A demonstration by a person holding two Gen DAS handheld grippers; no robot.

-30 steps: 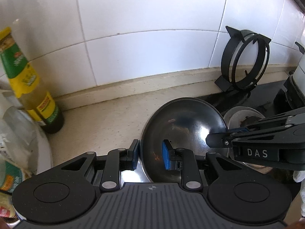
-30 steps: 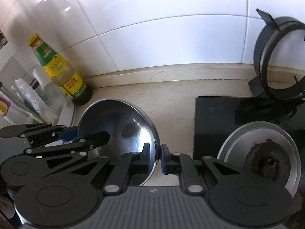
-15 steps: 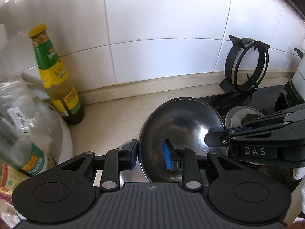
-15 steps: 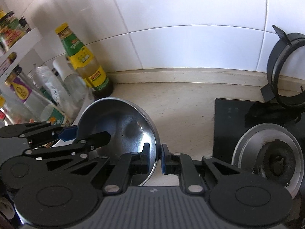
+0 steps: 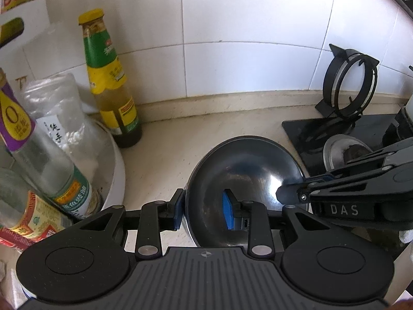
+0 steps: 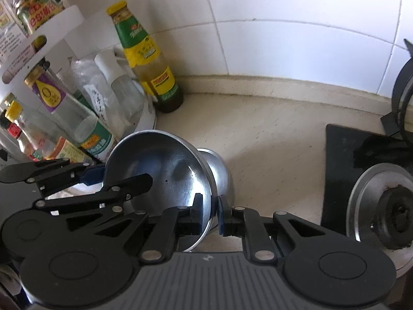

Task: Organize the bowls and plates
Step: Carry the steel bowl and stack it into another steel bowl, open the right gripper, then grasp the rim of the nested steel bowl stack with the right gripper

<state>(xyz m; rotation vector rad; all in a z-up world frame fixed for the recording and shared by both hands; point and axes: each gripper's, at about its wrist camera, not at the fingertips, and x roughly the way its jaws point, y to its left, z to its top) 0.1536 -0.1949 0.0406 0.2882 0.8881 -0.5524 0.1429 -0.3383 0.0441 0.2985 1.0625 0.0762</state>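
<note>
Over the beige surface (image 6: 278, 139), near the tiled wall: steel bowl (image 5: 242, 178) held tilted, inside bare. Right gripper (image 6: 214, 210) jaws pinch its right rim, one pad inside, one outside. Left gripper (image 5: 204, 209) jaws straddle the left rim, slightly spread; grip cannot be told. Second bowl (image 6: 219, 170) sits just behind the first, contents hidden. White tray (image 5: 117, 165) at left holds bottles and a plastic bag. Sauce bottle (image 5: 111, 82) stands beside the tray, part full.
</note>
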